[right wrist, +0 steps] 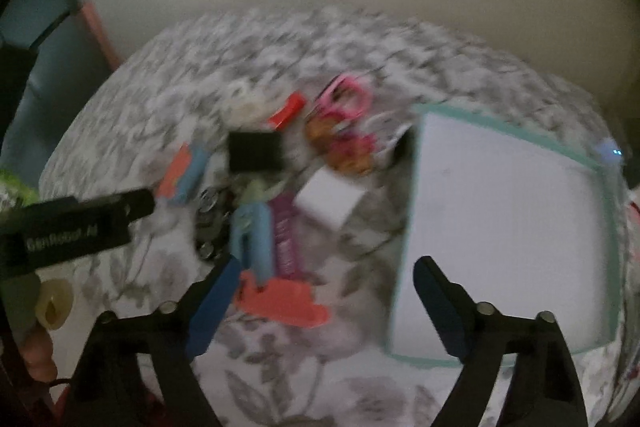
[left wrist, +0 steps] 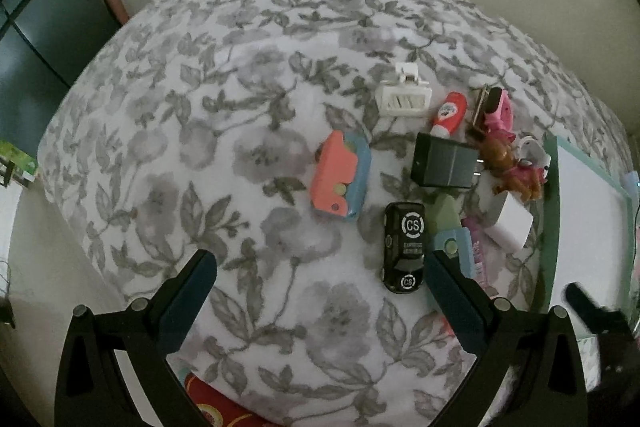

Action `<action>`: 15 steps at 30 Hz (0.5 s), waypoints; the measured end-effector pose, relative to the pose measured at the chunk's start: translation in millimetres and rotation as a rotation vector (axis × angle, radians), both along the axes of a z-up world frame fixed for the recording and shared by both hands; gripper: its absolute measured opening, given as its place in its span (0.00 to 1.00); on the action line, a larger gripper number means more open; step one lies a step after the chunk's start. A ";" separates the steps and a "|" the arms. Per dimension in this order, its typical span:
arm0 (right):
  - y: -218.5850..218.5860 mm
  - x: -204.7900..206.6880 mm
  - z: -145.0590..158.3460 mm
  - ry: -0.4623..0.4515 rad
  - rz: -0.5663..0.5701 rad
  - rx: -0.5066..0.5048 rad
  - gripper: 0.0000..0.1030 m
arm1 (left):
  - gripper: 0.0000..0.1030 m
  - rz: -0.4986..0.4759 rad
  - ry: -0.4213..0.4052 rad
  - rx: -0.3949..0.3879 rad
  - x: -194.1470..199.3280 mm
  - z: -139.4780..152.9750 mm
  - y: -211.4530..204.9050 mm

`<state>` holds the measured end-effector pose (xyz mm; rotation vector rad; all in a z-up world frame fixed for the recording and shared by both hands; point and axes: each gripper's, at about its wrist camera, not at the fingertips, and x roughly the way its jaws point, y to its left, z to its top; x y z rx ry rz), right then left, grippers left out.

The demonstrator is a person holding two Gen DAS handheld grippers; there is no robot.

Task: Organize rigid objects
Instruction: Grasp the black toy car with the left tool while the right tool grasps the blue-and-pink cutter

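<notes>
**Dim, soft light; right view smeared**

Both views were dim and flat, no hard shadows, no glare, noisy in dark areas. Left wrist view was sharp at centre: lettering on the black toy car (left wrist: 405, 247) read cleanly. Right wrist view had heavy motion blur; the floral bedspread (right wrist: 280, 59) pattern smeared, worst at 12 o'clock, and the small toys were unreadable. The white tray (right wrist: 508, 219) was the brightest patch. Fisheye bowed everything; black vignette ran from 9 through 12 to 3 o'clock.
</notes>
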<state>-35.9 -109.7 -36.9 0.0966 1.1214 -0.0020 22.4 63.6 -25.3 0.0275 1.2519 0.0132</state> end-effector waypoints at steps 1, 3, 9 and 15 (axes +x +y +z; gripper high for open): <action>5.5 1.1 -5.6 0.026 0.020 0.006 0.85 | 1.00 -0.004 0.010 -0.014 1.4 -2.4 -1.1; 12.8 3.0 -16.6 0.073 0.042 0.018 0.85 | 1.00 -0.012 0.037 -0.041 5.6 -8.8 -4.7; 14.3 13.1 -45.8 0.172 0.048 0.013 0.85 | 1.00 -0.037 0.114 -0.048 16.3 -35.0 -17.2; 16.7 19.9 -65.7 0.227 0.037 0.018 0.85 | 0.98 -0.042 0.162 -0.064 26.5 -56.4 -28.1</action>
